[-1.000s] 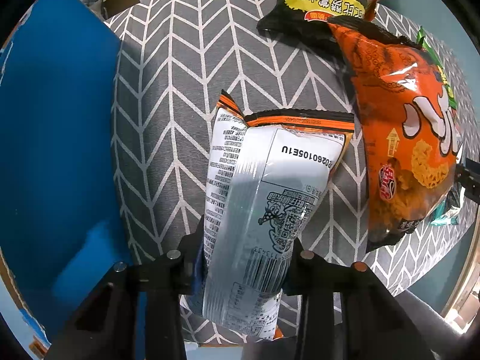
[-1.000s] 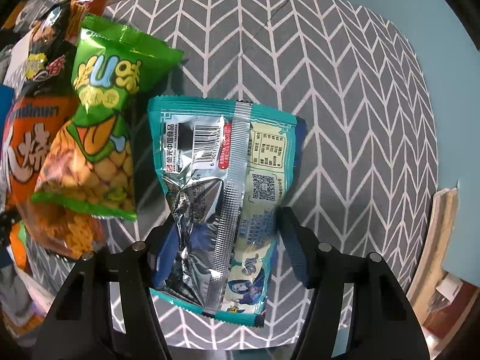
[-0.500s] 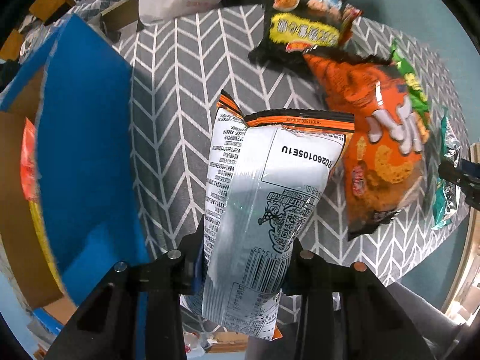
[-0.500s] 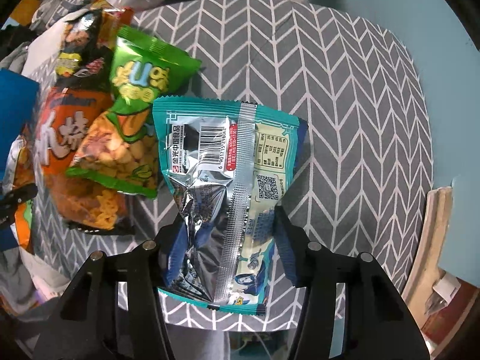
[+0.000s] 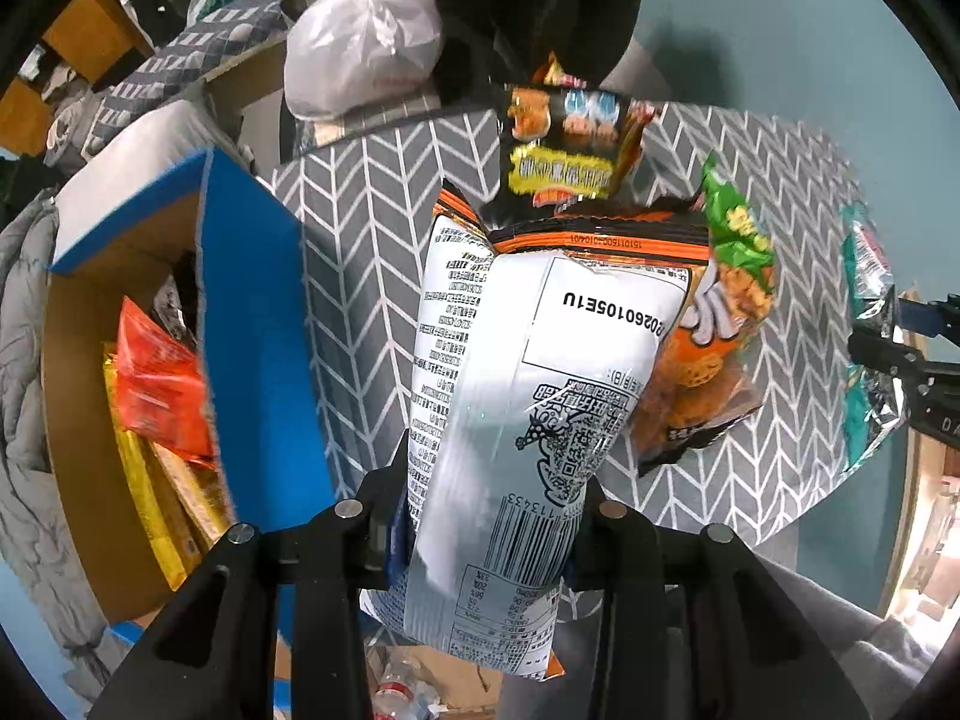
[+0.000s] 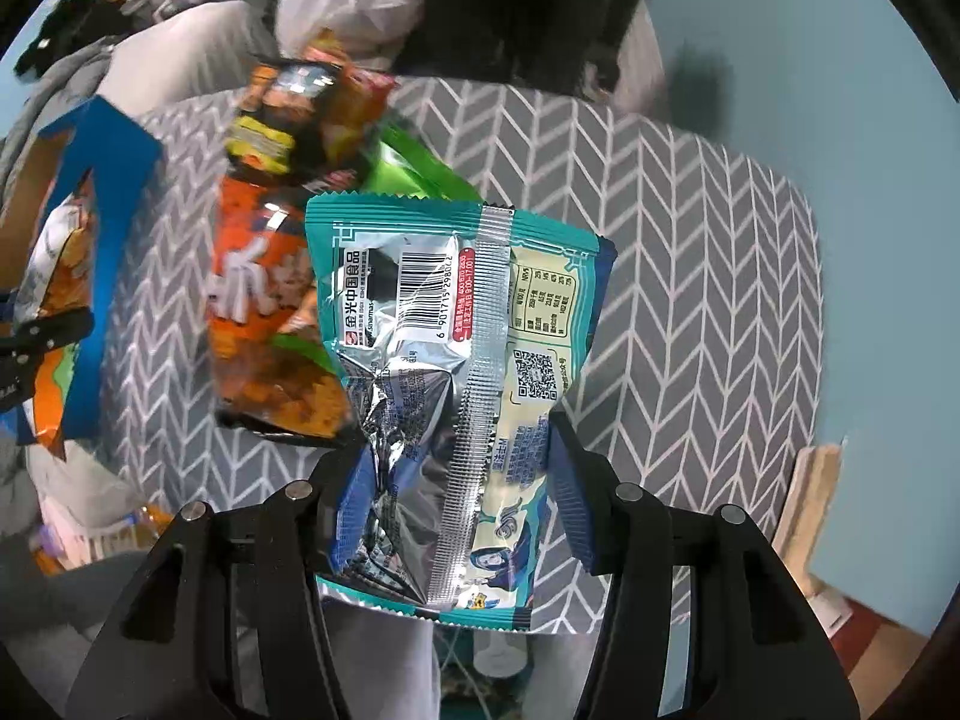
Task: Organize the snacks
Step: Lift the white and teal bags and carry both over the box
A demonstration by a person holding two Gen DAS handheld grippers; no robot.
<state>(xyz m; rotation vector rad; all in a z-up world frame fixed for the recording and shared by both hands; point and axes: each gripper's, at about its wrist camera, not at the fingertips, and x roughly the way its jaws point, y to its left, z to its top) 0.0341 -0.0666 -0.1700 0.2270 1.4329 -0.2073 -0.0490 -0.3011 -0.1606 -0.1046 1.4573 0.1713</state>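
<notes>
My left gripper (image 5: 486, 498) is shut on a silver and orange snack bag (image 5: 528, 396), held high above the chevron-patterned table (image 5: 360, 276). My right gripper (image 6: 456, 480) is shut on a teal and silver snack packet (image 6: 444, 348), also lifted above the table. On the table lie an orange snack bag (image 6: 252, 300), a green bag (image 5: 738, 240) and a black bag (image 5: 564, 156). A blue cardboard box (image 5: 252, 330) with snacks inside stands at the table's left. The right gripper with its teal packet also shows in the left wrist view (image 5: 870, 348).
A white plastic bag (image 5: 360, 60) sits beyond the table's far edge. Grey bedding (image 5: 24, 360) lies left of the box. A wooden board (image 6: 810, 504) leans at the right of the table. Bottles and clutter lie on the floor below (image 5: 396, 690).
Both grippers have risen away from the table with their bags still held. The blue box's open inside has come into view at the left.
</notes>
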